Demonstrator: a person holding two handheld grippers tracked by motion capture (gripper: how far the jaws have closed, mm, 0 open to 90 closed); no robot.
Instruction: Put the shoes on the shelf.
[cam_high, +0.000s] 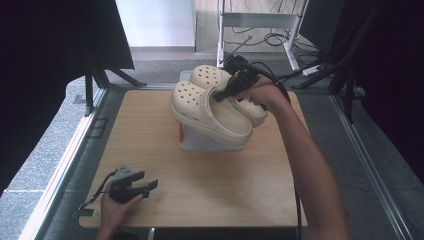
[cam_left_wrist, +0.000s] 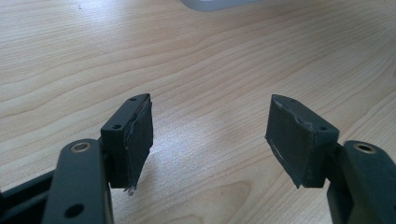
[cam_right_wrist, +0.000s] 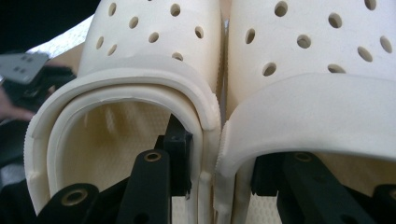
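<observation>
Two cream clogs with holes sit side by side over a white box (cam_high: 200, 144) at the back of the wooden table (cam_high: 145, 130). The near clog (cam_high: 207, 112) (cam_right_wrist: 149, 51) and the far clog (cam_high: 217, 77) (cam_right_wrist: 317, 56) touch along their inner walls. My right gripper (cam_high: 226, 93) (cam_right_wrist: 219, 161) has one jaw inside each clog and is shut on the two touching walls. Whether the tilted clogs rest on the box or hang just above it, I cannot tell. My left gripper (cam_high: 147, 181) (cam_left_wrist: 210, 140) lies open at the table's front left, nothing between its pads.
A small orange-red patch (cam_high: 181, 131) shows on the box's left side. Dark curtains and metal frame legs (cam_high: 290, 45) stand behind the table, with cables on the floor. Bare wood lies between the box and the left gripper.
</observation>
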